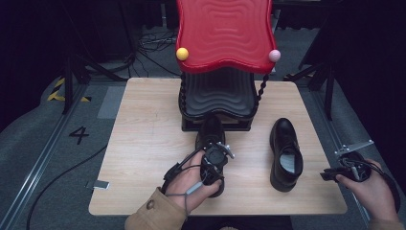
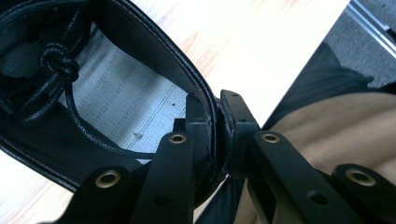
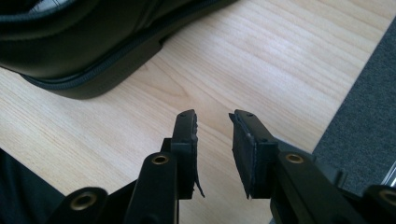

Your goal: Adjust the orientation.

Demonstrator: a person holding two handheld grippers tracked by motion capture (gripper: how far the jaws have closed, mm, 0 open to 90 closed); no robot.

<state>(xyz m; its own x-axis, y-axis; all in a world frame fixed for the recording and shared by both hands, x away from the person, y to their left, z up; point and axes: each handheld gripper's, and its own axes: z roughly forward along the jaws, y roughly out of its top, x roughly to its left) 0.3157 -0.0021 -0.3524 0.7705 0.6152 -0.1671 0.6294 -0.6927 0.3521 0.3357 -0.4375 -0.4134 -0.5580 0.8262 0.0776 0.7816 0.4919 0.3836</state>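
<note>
While the left tongs (image 2: 219, 135) clamp the heel rim of the left shoe (image 2: 121, 107) at the counter's (image 1: 143, 143) near middle, the right tongs (image 3: 212, 140) hang partly open and empty off its right edge, near the right shoe (image 1: 286, 153).

Red wavy-top rack (image 1: 225, 33) at table (image 1: 143, 143) back edge, yellow ball (image 1: 182, 53) and pink ball (image 1: 274, 55) on its corners. Cables (image 1: 153, 43) on floor behind; "4" marking (image 1: 79, 134) left.
</note>
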